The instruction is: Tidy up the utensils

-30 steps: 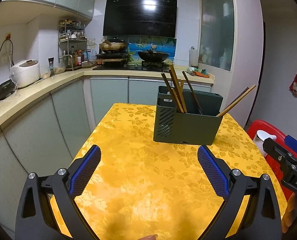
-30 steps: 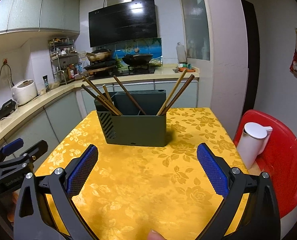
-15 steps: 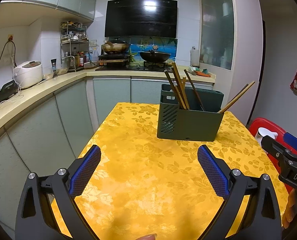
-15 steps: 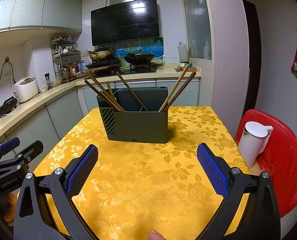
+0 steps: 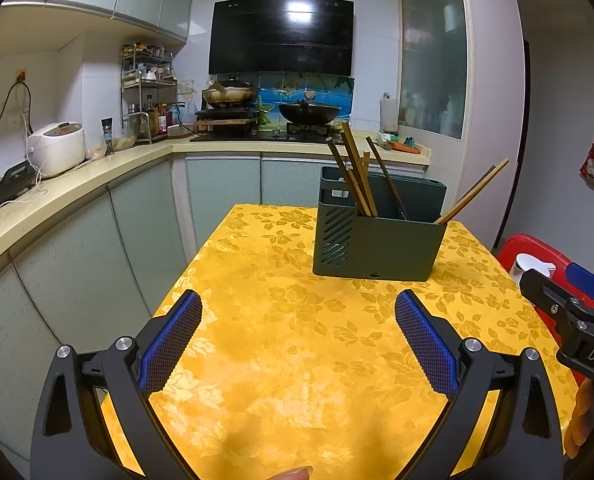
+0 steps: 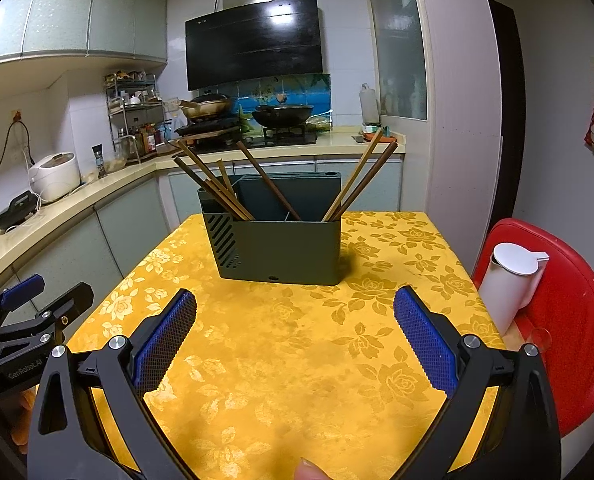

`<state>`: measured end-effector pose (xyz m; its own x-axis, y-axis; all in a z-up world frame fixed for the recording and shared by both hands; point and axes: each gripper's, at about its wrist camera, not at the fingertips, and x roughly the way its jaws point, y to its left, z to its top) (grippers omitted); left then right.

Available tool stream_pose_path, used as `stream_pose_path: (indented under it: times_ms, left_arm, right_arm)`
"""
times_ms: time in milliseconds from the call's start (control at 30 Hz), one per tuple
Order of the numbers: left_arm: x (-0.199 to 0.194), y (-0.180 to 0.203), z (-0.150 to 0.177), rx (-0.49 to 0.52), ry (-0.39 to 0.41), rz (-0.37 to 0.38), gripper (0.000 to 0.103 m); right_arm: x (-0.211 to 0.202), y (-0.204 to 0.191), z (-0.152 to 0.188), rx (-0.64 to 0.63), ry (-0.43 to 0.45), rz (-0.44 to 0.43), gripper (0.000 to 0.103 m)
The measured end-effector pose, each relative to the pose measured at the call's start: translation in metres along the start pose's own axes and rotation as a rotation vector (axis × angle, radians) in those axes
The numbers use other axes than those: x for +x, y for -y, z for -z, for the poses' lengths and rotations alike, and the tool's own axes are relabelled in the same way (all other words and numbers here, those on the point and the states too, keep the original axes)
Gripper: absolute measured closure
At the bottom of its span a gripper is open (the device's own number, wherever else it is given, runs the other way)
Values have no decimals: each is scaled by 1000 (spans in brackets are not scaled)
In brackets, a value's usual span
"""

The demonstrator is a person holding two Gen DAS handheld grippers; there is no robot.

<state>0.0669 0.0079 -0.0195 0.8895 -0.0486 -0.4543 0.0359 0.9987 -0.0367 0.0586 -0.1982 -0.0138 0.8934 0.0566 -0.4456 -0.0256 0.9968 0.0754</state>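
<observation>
Yellow floral cloth covers the bench (image 6: 297, 380), bare of loose utensils. Green utensil holder (image 6: 281, 250) stands upright near the far end, with chopsticks (image 6: 213, 186) leaning in its left compartment, one in the middle and a pair (image 6: 361, 180) at the right. Over the last second both cameras have drawn back slightly from the holder. Left claw (image 5: 297, 340) and right claw (image 6: 295, 338) gape wide, gripping nothing. Judgement: sorting appears complete, with the claws retreating

Chopsticks (image 6: 233, 194) lean in green holder (image 6: 281, 250) — right gripper (image 6: 295, 344) spread wide.
</observation>
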Motion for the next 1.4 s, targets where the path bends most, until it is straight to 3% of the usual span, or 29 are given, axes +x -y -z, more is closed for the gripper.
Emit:
stream_pose_path:
  times_ms: [600,1400]
  left_arm:
    - [-13,-1,-12,-10,54,-7,9]
    - [-13,-1,-11,-9,55,-9,7]
  right_arm:
    - [-18,-3,-12,-12,85,-14,7]
    - [-21,-5,-13,-13,89,-14,7]
